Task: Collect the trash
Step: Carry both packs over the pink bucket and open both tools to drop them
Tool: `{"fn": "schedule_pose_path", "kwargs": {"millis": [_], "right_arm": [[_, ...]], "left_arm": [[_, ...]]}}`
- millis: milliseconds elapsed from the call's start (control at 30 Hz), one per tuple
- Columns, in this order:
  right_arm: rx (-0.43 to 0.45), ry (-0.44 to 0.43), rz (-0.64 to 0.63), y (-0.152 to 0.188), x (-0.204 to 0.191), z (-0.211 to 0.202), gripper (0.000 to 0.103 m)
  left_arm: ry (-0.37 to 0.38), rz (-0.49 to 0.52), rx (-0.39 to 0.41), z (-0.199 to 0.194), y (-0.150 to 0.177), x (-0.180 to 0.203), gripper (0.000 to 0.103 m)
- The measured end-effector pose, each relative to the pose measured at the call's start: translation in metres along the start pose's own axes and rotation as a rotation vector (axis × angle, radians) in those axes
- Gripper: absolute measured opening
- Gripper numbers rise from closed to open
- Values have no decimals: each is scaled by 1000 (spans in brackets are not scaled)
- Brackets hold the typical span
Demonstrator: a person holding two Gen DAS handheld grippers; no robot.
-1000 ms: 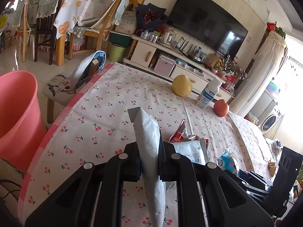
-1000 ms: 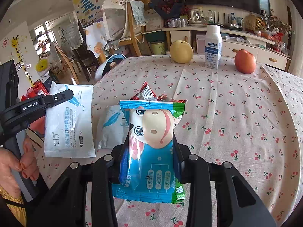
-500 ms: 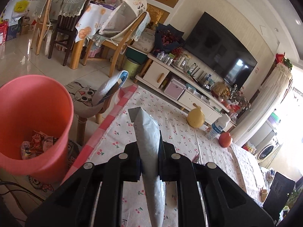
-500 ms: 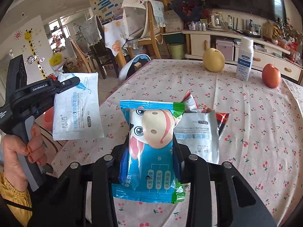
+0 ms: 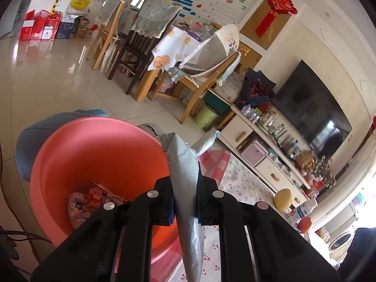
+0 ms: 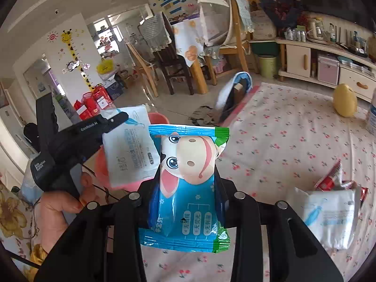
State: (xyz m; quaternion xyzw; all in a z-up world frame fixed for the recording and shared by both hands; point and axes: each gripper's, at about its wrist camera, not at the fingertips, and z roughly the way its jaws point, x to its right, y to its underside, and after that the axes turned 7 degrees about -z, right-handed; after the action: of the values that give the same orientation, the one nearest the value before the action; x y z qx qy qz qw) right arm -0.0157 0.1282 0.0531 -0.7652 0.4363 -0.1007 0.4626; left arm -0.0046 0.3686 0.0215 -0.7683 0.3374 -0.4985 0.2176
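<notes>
Left gripper [image 6: 117, 119] reads "GenRobot.AI"

A white wipes pack [image 5: 185, 176] hangs edge-on over the pink bin [image 5: 94, 155], which holds red wrappers [image 5: 91, 199]. A blue cow-print pack [image 6: 188, 181] stands upright; two more wrappers [image 6: 333, 211] lie right on the table.

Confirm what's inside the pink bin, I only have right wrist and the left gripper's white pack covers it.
Observer: Left wrist shows the pink plastic bin holding crumpled red and pink snack wrappers at the bottom.
Operator: Is the left gripper over the opening?
Observer: The left gripper, shut on the white wet-wipe pack, sits at the bin's near rim; the pack's top edge overlaps the opening.
Operator: Anything behind the bin?
Observer: A blue-grey cushioned stool, on the tiled floor.
</notes>
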Motion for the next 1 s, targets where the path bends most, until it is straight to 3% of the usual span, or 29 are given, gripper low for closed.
{"fn": "schedule_pose_path", "kwargs": {"millis": [233,467,1000], "right_arm": [[-21,-82,-41,-35,-34,55,39],[-55,-122,-61,-38,-52,95,39],[-107,-113,-110,-35,-69,145,43]], "left_arm": [[-35,-90,47,5,-26,-33,14],[-50,-160,63,10,-39,-55,14],[-198,-105,35,18,-37,-68,16]]}}
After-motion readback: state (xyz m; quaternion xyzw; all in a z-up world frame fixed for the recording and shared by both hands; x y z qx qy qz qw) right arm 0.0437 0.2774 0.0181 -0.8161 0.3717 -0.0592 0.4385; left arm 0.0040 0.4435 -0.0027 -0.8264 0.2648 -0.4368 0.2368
